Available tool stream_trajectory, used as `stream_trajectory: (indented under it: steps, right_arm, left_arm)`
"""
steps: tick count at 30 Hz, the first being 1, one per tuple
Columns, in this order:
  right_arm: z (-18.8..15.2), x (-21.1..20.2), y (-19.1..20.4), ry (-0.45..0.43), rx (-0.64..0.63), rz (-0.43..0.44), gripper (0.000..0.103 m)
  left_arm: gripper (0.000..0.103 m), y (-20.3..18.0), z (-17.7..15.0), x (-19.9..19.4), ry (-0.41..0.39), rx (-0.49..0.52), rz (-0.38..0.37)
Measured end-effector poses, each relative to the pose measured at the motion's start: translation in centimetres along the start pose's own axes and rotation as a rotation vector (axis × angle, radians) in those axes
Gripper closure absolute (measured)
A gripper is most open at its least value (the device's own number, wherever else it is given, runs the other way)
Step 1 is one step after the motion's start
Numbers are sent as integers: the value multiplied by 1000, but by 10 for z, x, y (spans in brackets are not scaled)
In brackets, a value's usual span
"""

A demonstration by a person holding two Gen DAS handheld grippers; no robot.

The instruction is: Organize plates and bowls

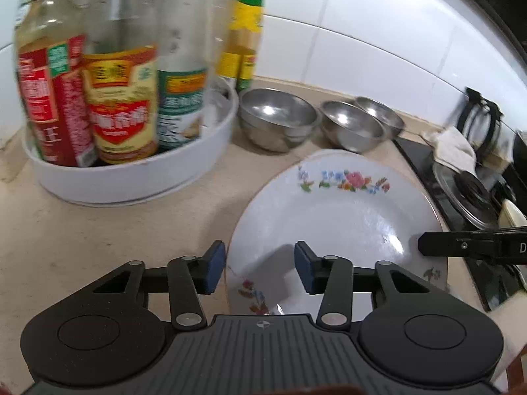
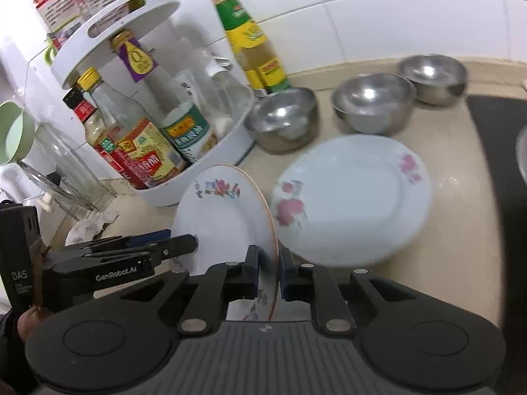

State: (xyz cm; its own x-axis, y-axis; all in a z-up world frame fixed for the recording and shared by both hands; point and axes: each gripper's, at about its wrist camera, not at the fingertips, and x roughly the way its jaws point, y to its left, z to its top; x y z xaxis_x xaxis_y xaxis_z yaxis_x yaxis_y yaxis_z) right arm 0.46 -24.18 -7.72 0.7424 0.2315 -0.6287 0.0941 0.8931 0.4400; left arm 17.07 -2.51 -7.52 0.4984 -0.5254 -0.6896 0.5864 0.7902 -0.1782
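My right gripper (image 2: 267, 271) is shut on the rim of a white flowered plate (image 2: 224, 217) and holds it tilted above the counter. The same plate (image 1: 332, 217) fills the left wrist view, with the right gripper (image 1: 428, 247) at its right rim. My left gripper (image 1: 260, 268) is open, its jaws either side of the plate's near left rim, not gripping. A second flowered plate (image 2: 352, 197) lies flat on the counter. Three steel bowls (image 2: 283, 118) (image 2: 372, 102) (image 2: 431, 75) stand behind it, also in the left wrist view (image 1: 276, 115).
A white two-tier turntable rack (image 1: 131, 177) (image 2: 204, 177) full of sauce bottles stands at the left. A yellow-labelled bottle (image 2: 253, 42) stands by the tiled wall. A black stove (image 1: 461, 181) with a glass lid and cloth is at the right. A glass jug (image 2: 62, 171) is far left.
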Motion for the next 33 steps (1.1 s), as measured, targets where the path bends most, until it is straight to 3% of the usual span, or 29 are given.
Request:
stream_trajectory:
  steps: [1,2,5,8,13,17,20,24,27,30,31,33]
  right_arm:
    - [-3,-5,-3,1,19,18,93]
    - [-5,-8,-6,6,43,41,92]
    - [-16,-14,-10,47,76,-5,92]
    - [-30,-25,-29,55,126,-36,91]
    - [-43,-39,-46,35,176,-61,92]
    - [-52,-45,-53,48,172,-50,94]
    - [-57,-58,-55,18,141,-71,95]
    - [-58,-74,-69,-38,176,-143,95]
    - [-62,-81,-84,-80,231,-193,95]
    - [-66,-75,-88,-60,242,-199,94]
    - [-68,-74,-86,-58,226,-203,94]
    - [-70,-71,-84,-48,186,-237,94]
  left_arm:
    - [84,-4,0,3,21,-3,-98]
    - [80,-11,0,6,52,-18,-167]
    - [79,-38,-7,7,34,106,-130]
    - [73,-29,-7,6,47,37,-199]
    - [70,-5,-7,3,65,-28,-181]
    - [63,-15,-12,14,118,-3,-208]
    - [54,-30,-17,16,97,62,-200]
    - [55,-43,-22,20,155,80,-297]
    - [55,-42,-22,15,131,65,-338]
    - [50,-27,-14,1,51,19,-274]
    - [41,-22,-13,-1,42,12,-243]
    - [40,-12,-14,2,51,-8,-193]
